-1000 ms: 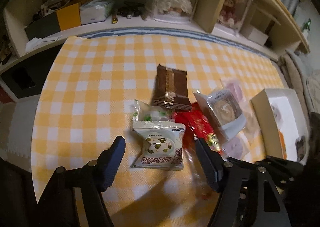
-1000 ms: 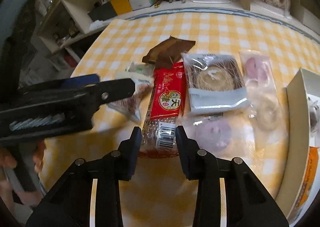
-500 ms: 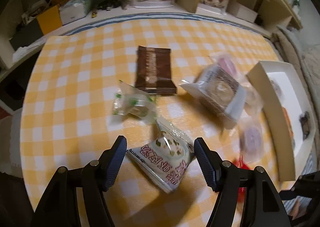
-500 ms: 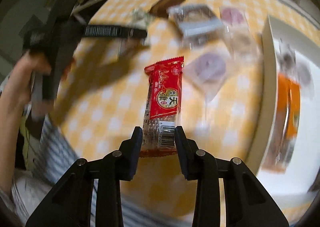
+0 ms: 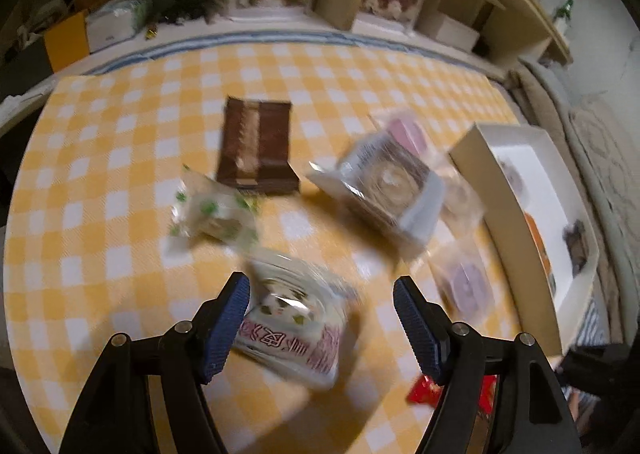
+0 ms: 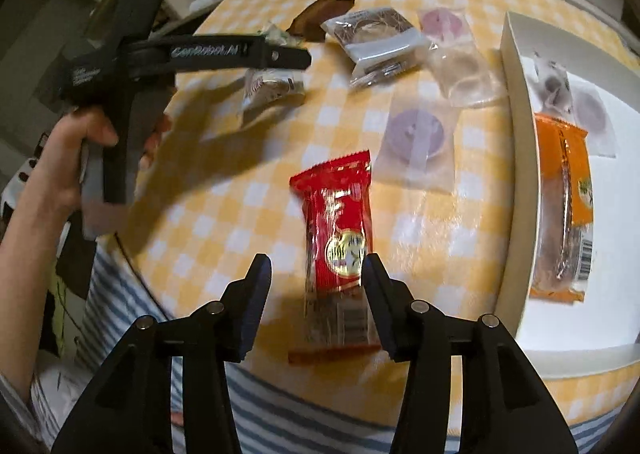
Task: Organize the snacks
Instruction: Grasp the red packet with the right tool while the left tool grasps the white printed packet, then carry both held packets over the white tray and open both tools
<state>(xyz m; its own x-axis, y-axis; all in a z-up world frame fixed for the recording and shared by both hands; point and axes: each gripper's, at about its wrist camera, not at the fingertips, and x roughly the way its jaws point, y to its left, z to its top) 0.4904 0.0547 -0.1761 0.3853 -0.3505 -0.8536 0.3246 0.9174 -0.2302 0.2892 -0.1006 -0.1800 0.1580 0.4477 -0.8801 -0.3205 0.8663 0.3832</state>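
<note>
We find the right gripper over the checked tablecloth, jaws just opened; the red snack pack lies between them, the right pad apparently touching it, not clamped. Left gripper: jaws just widened, apart; white snack pack between, blurred, prob. loose. White box at right holds approx. 3 packs, incl. 1 orange pack.
</note>
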